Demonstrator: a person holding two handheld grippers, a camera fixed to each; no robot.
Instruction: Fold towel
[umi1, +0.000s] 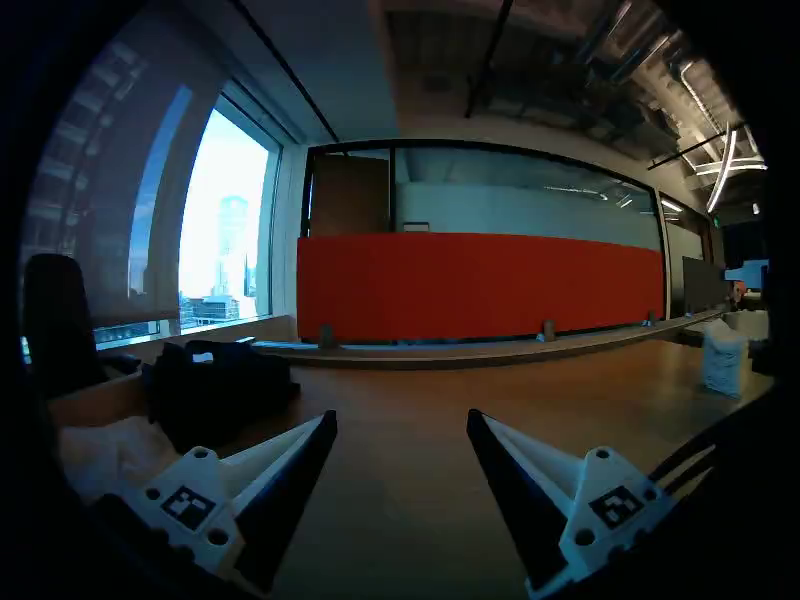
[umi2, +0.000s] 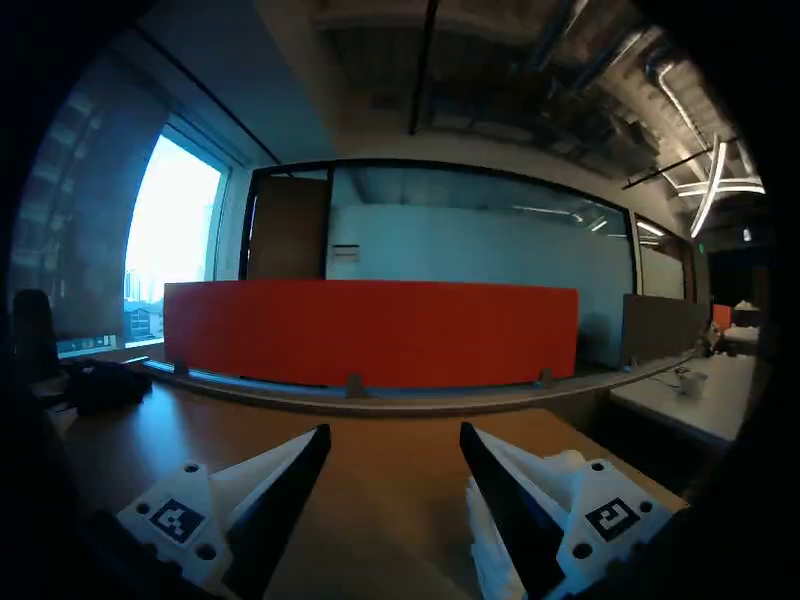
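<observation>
Off-white item, far left: in the left gripper view a crumpled pale cloth (umi1: 100, 455) lies low at the edge, outboard of the finger on that view's left. I judge it a towel, possibly sitting in a box; its outline is cut off.
Black bundle (umi1: 215, 385): just behind the pale cloth, resting on the wooden table (umi1: 420, 500).
Left gripper (umi1: 400, 414): my fingers are spread wide with nothing between them, only bare wood ahead.
Red partition (umi1: 480, 285): runs along the table's far edge, well apart from both tools.
Right gripper (umi2: 394, 427): fingers are equally wide apart and nothing is gripped.
White ribbed fabric (umi2: 488, 560): in the right gripper view it sits low, close against the finger on that view's right. I cannot tell whether it touches. I judge this also towel material.
Governing relation: neither cloth lies between my fingers; each sits off to one side, so the nearer tool must swing sideways and down before closing.
Long axis of towel: cannot tell, as too little of it shows.
</observation>
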